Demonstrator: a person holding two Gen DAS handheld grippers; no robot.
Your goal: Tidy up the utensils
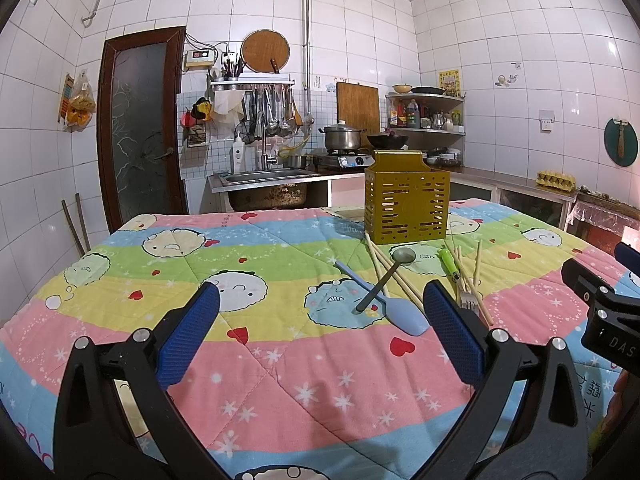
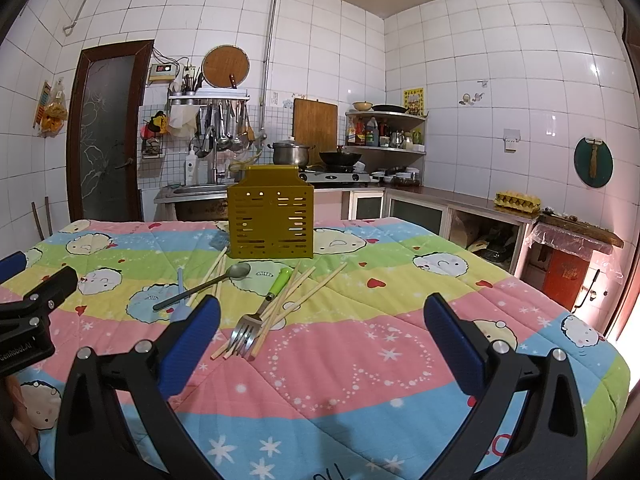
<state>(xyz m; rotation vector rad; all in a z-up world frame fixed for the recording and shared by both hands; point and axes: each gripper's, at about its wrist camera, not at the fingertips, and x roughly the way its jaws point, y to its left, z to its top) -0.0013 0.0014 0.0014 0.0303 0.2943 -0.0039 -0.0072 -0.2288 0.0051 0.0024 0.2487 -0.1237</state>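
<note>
At 12 o'clock on the quilt-covered bench (image 2: 360,360) stands your yellow slotted holder (image 2: 270,216), upright, with the utensils loose just in front of it: metal spoon (image 2: 208,285) lying across the blue spatula (image 1: 384,300), green-handled fork (image 2: 260,316) tangled among the chopsticks (image 2: 296,296). Your left gripper (image 1: 320,332) hovers with jaws wide apart, spatula and spoon at 1 o'clock between the fingers. Your right gripper (image 2: 320,340) is likewise spread and holding nothing, fork at 11 o'clock.
</note>
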